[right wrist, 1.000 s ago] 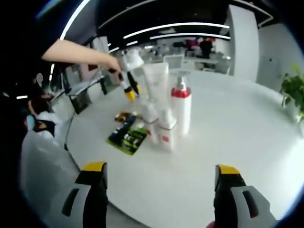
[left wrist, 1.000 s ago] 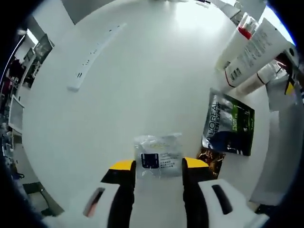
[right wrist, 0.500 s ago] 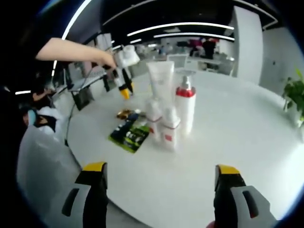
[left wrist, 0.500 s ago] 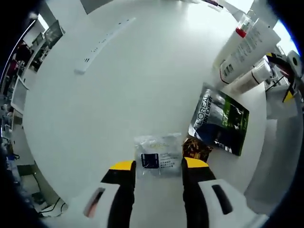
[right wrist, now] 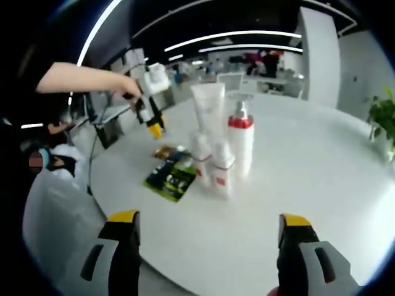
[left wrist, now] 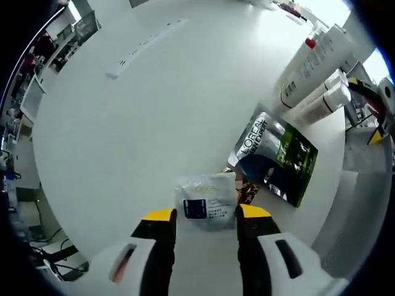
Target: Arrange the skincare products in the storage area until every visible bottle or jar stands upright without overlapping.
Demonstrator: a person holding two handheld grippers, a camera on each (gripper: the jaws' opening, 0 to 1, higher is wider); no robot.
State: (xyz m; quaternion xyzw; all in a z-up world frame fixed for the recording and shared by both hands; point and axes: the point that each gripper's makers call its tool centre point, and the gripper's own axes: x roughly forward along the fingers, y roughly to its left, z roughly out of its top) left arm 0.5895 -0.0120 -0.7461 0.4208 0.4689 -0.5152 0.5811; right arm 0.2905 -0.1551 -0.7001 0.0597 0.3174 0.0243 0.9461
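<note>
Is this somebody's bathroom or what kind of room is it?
Probably a big open office, not a bathroom. The skincare bottles stand on a large round white table, long strip lights run across a dark ceiling, and more desks sit behind. A potted plant stands at the right.

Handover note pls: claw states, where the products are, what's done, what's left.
Left claw: shut on a small clear sachet, held above the white table.
Right claw: open, nothing in it, hanging over the table's near edge.
Standing upright in one cluster: white tube, red-collared pump bottle, two small white bottles.
Lying flat beside them: dark L'Oreal packet and a small brown packet.
Left: set down the sachet clear of the other products.
</note>
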